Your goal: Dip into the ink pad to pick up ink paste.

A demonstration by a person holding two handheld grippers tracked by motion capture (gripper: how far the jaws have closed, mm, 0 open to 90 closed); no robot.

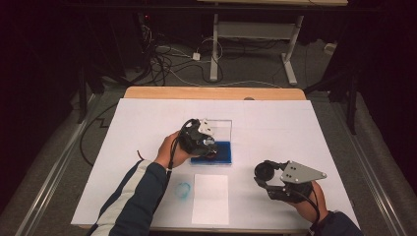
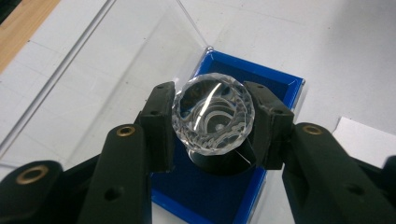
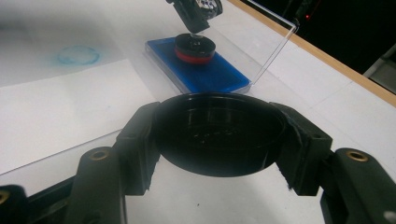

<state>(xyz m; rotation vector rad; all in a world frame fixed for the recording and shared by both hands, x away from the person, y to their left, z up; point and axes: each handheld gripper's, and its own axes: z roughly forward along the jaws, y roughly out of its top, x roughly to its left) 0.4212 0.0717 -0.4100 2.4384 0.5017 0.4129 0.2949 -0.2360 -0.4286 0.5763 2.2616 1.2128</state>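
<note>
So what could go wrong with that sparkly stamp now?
1. The left gripper pinches the stamp's crystal knob only at its round, faceted sides, so it might slip or tilt.
2. The stamp sits on the blue ink pad beside the open clear lid; a sideways nudge could knock the lid.
3. The black cap in the right gripper hangs over the white paper and might drop.

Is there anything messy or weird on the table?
Yes, one thing: a smudgy blue ring is printed straight on the white table cover, beside the loose sheet of paper and not on it. It looks like a stray stamp mark. The blue ink pad with its clear lid open looks tidy.
</note>
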